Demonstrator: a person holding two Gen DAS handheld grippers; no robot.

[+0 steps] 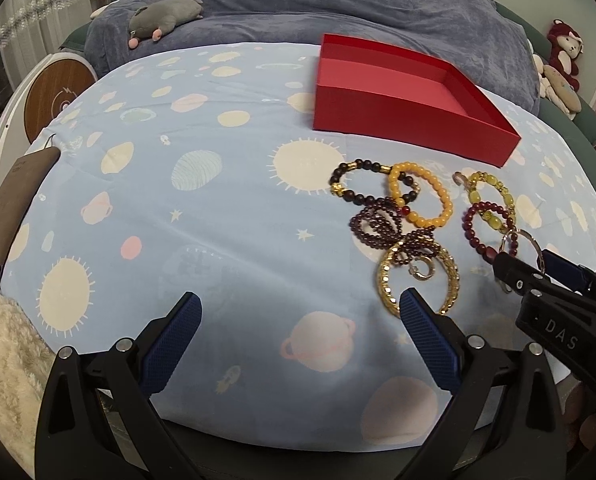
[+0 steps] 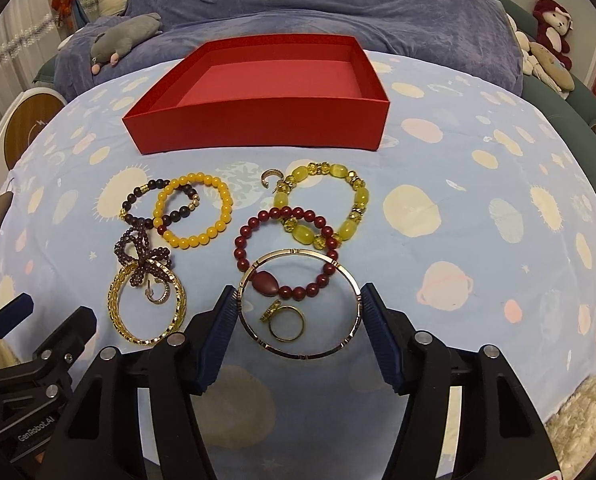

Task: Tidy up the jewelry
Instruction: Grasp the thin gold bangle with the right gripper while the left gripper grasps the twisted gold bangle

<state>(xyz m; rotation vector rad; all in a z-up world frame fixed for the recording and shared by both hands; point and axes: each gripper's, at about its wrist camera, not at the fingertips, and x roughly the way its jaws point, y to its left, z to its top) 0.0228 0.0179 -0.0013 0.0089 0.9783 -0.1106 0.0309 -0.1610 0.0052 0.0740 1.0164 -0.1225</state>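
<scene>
An empty red box stands on the blue planet-print cloth; it also shows in the left wrist view. In front of it lie several pieces: an orange bead bracelet, a dark bead bracelet, a purple bead strand, a gold filigree bangle, a yellow-green bead bracelet, a dark red bead bracelet, a thin gold bangle and a gold ring. My right gripper is open with its fingers either side of the thin bangle. My left gripper is open and empty, left of the gold filigree bangle.
A grey plush toy and a blue blanket lie behind the table. Stuffed toys sit at the far right. A round wooden object stands at the left. A cream fleece lies at the near left edge.
</scene>
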